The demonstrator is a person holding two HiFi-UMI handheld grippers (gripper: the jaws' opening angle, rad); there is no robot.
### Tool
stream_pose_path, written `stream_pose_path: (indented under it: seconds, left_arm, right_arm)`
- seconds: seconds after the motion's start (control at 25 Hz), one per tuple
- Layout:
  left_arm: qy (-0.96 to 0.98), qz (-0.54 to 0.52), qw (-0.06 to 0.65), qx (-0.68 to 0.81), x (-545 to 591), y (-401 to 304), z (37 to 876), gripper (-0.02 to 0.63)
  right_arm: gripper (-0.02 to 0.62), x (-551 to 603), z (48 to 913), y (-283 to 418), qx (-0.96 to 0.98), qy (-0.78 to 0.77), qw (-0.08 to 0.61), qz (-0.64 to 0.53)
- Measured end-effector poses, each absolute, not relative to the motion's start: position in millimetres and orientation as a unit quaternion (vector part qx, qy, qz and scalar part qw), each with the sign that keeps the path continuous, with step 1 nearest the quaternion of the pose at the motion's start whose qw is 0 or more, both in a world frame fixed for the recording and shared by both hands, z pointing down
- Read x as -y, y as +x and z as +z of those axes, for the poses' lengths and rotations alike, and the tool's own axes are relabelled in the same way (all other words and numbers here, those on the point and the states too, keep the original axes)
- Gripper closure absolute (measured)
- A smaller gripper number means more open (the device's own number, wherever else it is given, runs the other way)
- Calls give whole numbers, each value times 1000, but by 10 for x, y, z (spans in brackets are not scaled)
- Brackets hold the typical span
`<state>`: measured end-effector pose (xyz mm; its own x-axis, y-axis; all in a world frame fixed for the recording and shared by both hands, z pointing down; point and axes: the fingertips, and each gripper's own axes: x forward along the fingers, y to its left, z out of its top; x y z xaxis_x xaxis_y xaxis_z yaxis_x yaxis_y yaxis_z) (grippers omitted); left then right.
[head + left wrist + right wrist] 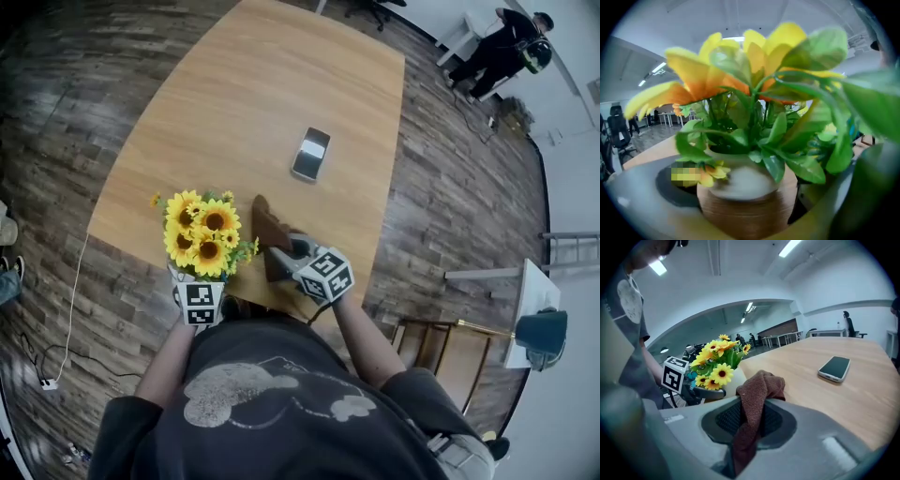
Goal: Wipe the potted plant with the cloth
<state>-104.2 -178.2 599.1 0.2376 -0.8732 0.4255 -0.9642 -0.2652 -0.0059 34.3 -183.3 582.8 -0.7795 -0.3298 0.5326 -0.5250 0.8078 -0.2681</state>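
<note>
**Head view: plant clamped at the table's near edge, cloth ready beside it**

Nearest the person, the left gripper (201,292) is closed on the pot (743,201) of the plant (204,234). The left gripper view shows the ribbed pot wedged between both jaws, with leaves and yellow petals filling the picture above it. The plant sits at about 7 o'clock on the table (262,84), right at its near edge. I cannot tell whether the pot rests on the wood or hangs just off it.

At 3 o'clock of the plant, just beside the flowers, the right gripper (298,255) is pinched shut on the cloth (269,230). In the right gripper view the brown cloth runs down between the pads, and a bunched fold stands up above them. Cloth and flowers are near, and no view shows them touching, so the wiping looks not yet begun.

Farther out, at 1 o'clock from the cloth, the phone (311,153) lies flat and well apart from both grippers. Beyond the table, at 2 o'clock, a person stands by a white desk.

Risks, as I judge them:
- A sideways push from the cloth could twist the pot in the jaws. At this edge a slip would likely send it to the floor.
- The cloth is held by a narrow bunch, so dragging it through stems could pull it free.
- A hard wipe could bend petals or leaves, and a bunched cloth may skip the surfaces between them.
</note>
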Motion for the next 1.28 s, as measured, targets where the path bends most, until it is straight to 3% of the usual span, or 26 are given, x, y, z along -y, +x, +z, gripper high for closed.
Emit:
stream_pose_path:
  seconds: [0.56,0.88,1.28]
  left_arm:
    - [775,183,137,589,1893,-1134,6007,16]
    - [845,205,116,480,1739,-916,5988,17]
    - [907,205,99,354,1679,-506,5934,17]
  right_arm:
    - [541,1937,5821,255,930,216,228,191]
    - [541,2297,5639,312,939,209,210,176]
    - [540,2224,5902,-196,945,72,264,177]
